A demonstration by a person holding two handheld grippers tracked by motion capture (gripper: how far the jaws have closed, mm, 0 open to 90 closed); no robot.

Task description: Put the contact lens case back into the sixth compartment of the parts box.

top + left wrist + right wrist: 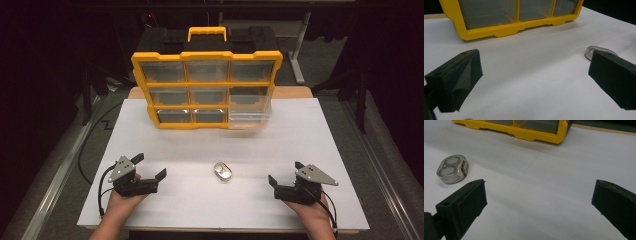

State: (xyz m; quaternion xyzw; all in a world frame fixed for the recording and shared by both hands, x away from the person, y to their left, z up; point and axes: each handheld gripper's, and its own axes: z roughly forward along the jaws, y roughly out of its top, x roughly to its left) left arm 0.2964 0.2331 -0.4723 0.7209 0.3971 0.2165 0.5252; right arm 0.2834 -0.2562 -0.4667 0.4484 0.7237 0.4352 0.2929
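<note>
Since nothing is held: both jaw pairs are seen spread wide, left gripper (150, 167), right gripper (285, 172).
Position: small clear oval plastic case (222, 171) is set midway between them.
Risk: it may be skidded by one jaw.

This looks like a lab or test room, not a home. A plain white tabletop (310, 150) stands in a very dark room with black all around it. At the far end of the tabletop stands a yellow parts organizer (206, 90) with clear little drawers and a carry handle, the sort kept in a workshop. Behind the organizer, a grey metal stand leg (298, 50) rests on a grey floor. To the left of the organizer a black cable (90, 145) runs down beside the tabletop. A light shines on the tabletop alone.
</note>
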